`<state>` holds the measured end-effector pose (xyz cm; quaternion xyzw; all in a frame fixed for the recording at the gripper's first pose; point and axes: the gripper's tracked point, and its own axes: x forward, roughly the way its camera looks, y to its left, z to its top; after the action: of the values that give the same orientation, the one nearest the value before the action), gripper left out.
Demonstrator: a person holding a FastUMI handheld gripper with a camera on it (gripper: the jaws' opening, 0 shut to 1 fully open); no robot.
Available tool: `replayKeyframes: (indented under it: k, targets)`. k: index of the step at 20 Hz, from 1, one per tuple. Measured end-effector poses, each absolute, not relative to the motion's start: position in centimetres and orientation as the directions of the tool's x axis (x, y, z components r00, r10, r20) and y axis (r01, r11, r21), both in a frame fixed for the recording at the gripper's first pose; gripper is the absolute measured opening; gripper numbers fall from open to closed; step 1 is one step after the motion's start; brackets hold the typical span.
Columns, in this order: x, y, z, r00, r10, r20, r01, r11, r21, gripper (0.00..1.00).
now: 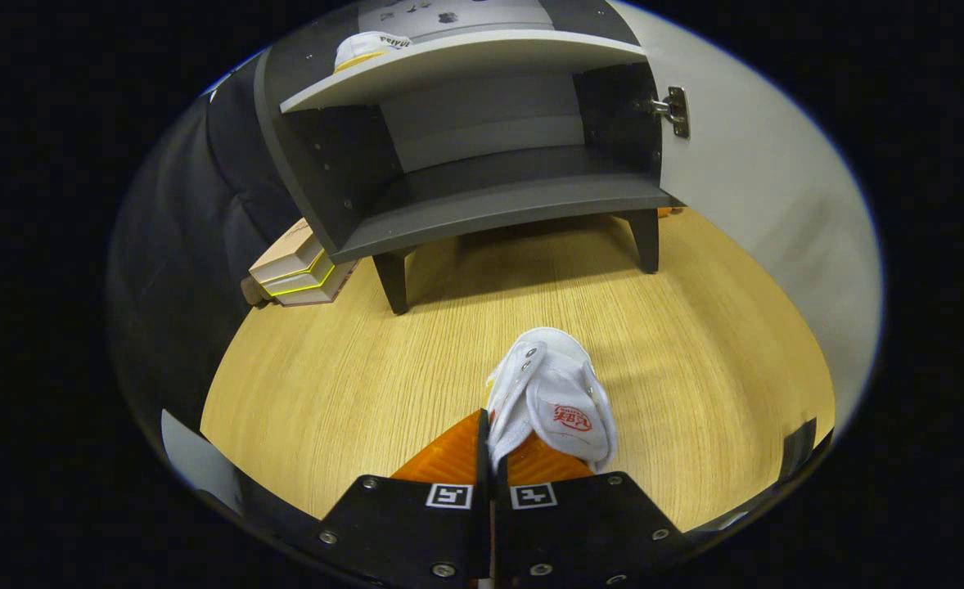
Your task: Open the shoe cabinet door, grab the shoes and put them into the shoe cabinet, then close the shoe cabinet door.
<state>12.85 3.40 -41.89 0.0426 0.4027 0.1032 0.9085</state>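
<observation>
Between closed tongs (492,446): white shoe (554,394), pinched, toe ahead.

White shoe (551,393) pinched in gripper (492,446); second shoe (370,47) on shelf of open cabinet (482,204).

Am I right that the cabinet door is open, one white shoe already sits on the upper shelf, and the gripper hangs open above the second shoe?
Not quite: in the gripper view the gripper is shut on the white shoe, pinching its edge. The cabinet door is open, and the other shoe does sit on the upper shelf.
</observation>
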Motion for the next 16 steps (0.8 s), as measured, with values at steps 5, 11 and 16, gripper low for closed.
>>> replayKeyframes:
  k: [5, 11, 16]
  targets:
    - [12.8, 3.0, -36.6, 0.698, 0.222, -0.681, -0.186, 0.974, 0.127, 0.03]
    - [14.5, 2.8, -25.3, 0.81, 0.225, -0.541, -0.212, 0.973, 0.087, 0.03]
    - [17.8, 3.1, -17.7, 0.879, 0.23, -0.418, -0.211, 0.973, 0.092, 0.03]
